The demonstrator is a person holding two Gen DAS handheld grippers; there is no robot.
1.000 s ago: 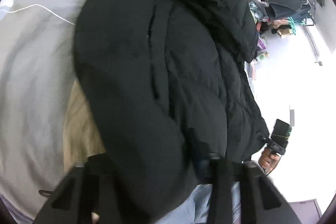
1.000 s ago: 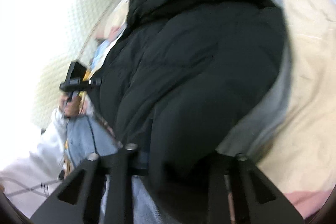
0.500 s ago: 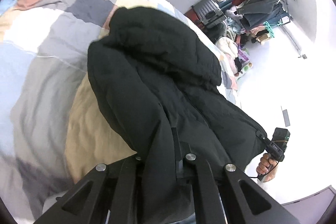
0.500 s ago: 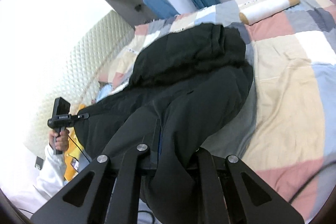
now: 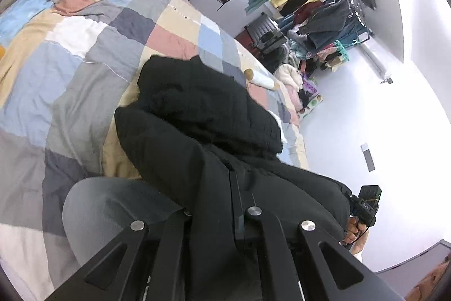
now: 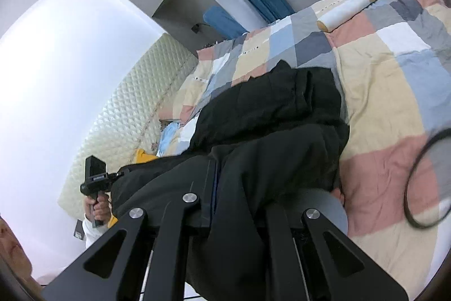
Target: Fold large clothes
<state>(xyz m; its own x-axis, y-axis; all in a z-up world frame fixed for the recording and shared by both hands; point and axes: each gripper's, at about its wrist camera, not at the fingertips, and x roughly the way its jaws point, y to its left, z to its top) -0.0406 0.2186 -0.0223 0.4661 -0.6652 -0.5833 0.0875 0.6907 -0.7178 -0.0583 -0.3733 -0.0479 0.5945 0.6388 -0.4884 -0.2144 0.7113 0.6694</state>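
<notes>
Both the left gripper (image 5: 234, 205) and right gripper (image 6: 215, 188), just clamped on the black puffer jacket's (image 5: 203, 114) near hem, now lift it off the patchwork quilt (image 5: 84, 52), starting a fold.

The black jacket (image 5: 214, 131) hides both hand-held grippers' fingertips, and its lower hem runs off the bottom edge.

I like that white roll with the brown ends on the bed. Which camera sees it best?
The right wrist view: the white roll lies whole on the checked quilt. The left wrist view shows it small, behind the black jacket.
</notes>
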